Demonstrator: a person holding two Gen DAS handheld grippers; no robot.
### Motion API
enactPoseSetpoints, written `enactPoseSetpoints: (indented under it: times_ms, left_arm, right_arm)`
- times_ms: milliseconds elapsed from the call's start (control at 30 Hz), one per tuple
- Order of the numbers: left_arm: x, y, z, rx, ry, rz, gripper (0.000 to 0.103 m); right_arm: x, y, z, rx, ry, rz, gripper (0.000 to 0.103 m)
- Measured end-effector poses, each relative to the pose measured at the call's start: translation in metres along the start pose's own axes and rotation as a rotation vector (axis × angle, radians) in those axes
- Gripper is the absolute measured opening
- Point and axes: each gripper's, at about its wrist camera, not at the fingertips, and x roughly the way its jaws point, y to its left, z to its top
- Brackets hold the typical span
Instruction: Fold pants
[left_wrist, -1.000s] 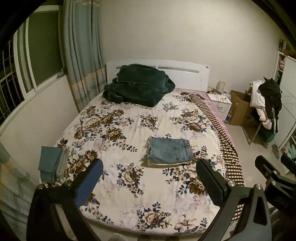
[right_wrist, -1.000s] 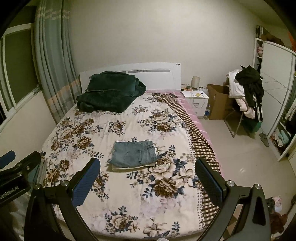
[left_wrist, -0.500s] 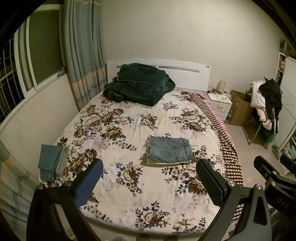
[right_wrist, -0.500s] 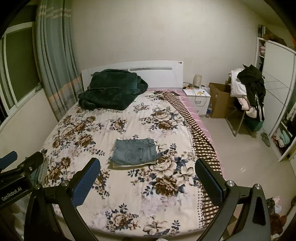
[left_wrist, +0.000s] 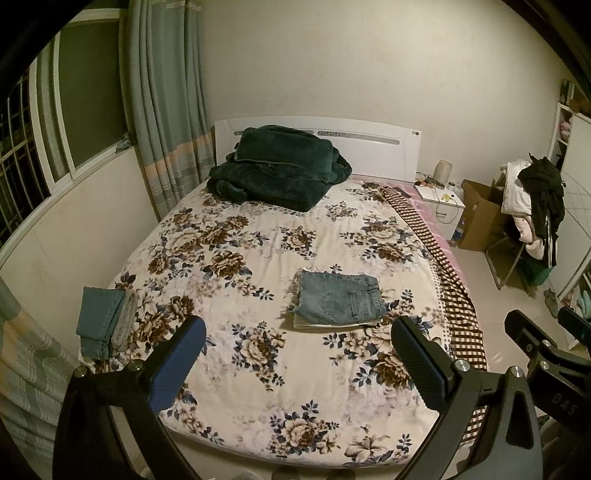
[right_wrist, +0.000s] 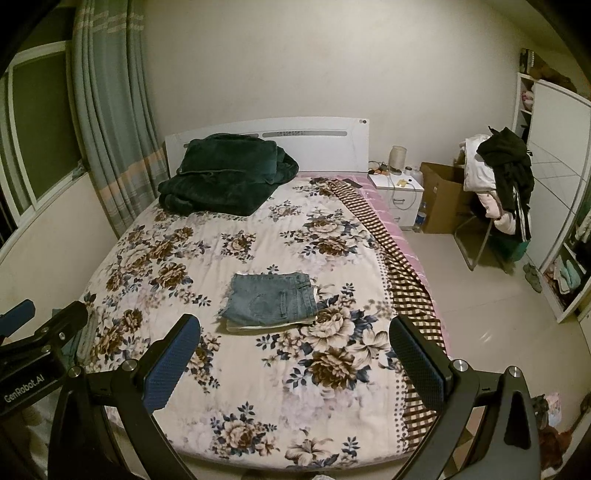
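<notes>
Jeans (left_wrist: 338, 301) lay folded into a neat rectangle mid-bed (left_wrist: 258, 369), evidently finished. Both the left gripper (left_wrist: 299, 363) and right gripper (right_wrist: 295, 360) hung back off the foot of the mattress, jaws spread wide, grasping nothing, apparently because no fold remained.

Dark green blanket (left_wrist: 275, 173) is bunched up against my white headboard (left_wrist: 373, 147), nightstand (left_wrist: 439, 203) and cardboard box (left_wrist: 480, 214) beside the bed, clothes heaped on a chair (left_wrist: 532, 206).
</notes>
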Motion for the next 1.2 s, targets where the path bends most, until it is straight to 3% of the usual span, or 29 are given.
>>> enactPoseSetpoints:
  times_ms: [1200]
  left_arm:
    - [-0.0015,0.0038,-0.0028,-0.006,0.002,0.003,0.102]
  right_arm:
    - [0.0046,0.0049,0.0044,-0.005,0.009,0.012,0.103]
